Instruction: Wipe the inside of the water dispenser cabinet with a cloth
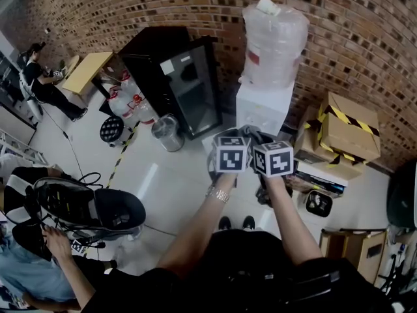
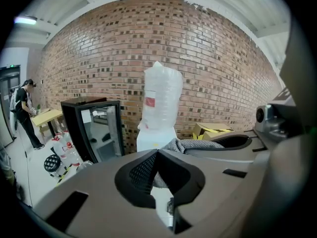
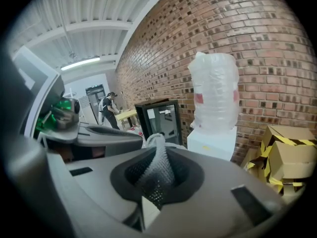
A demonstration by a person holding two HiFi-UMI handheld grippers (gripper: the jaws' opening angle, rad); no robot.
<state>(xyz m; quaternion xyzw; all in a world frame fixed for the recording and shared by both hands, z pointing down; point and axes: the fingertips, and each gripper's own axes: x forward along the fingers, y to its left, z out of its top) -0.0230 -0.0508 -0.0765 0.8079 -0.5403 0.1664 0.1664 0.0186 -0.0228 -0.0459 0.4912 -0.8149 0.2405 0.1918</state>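
The white water dispenser [image 1: 263, 107] stands against the brick wall with a clear bottle [image 1: 274, 36] on top. Its lower cabinet is hidden behind my grippers. Both grippers are held side by side in front of it, well above the floor. A grey cloth [image 1: 248, 135] bunches between and around them. My right gripper [image 1: 272, 156] is shut on a twisted fold of the cloth [image 3: 157, 168]. My left gripper [image 1: 229, 150] is shut too, with cloth [image 2: 159, 180] showing in its jaw gap and more cloth [image 2: 194, 145] draped to its right. The dispenser [image 3: 210, 139] lies straight ahead.
A black glass-door cabinet [image 1: 181, 83] stands left of the dispenser, with a metal bin [image 1: 167, 132] and water jugs [image 1: 130, 102] nearby. Cardboard boxes [image 1: 343, 132] are stacked to the right. A person [image 1: 45, 87] stands at a far-left table; another person's hand [image 1: 57, 243] is at lower left.
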